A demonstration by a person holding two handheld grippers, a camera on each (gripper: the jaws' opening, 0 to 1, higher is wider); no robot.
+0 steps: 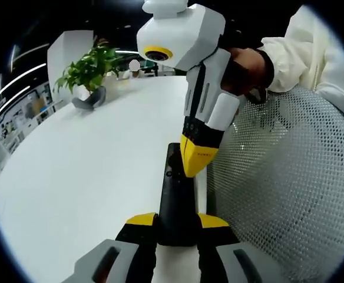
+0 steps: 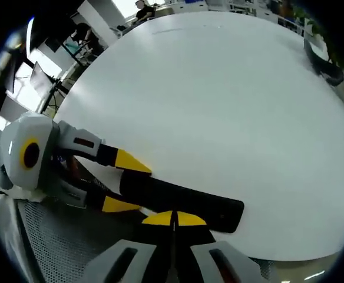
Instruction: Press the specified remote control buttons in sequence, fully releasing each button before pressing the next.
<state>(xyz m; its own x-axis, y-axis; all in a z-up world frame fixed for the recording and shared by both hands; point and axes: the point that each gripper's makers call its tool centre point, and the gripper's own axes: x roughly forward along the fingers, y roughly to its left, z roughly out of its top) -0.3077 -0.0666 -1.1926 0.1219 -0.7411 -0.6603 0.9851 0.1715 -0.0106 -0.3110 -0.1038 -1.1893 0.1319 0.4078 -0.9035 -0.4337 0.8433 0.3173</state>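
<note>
Black remote (image 1: 177, 200) lies on the white counter (image 1: 89, 177) at its edge — my left gripper (image 1: 177, 223) jaws clamp its near end. My right gripper (image 1: 197, 162) slants down, jaws closed, tip on the remote's face — potted plant (image 1: 89, 73) far back.

Both views are bright and evenly lit from overhead, and the white table (image 1: 83, 177) reflects the light almost to the point of washing out. Shadows are soft and faint (a thin one lies beside the black remote (image 2: 184, 206)). Straight edges bow strongly toward the round borders. The far background looks dim and slightly soft, while nearby things stay sharp.
</note>
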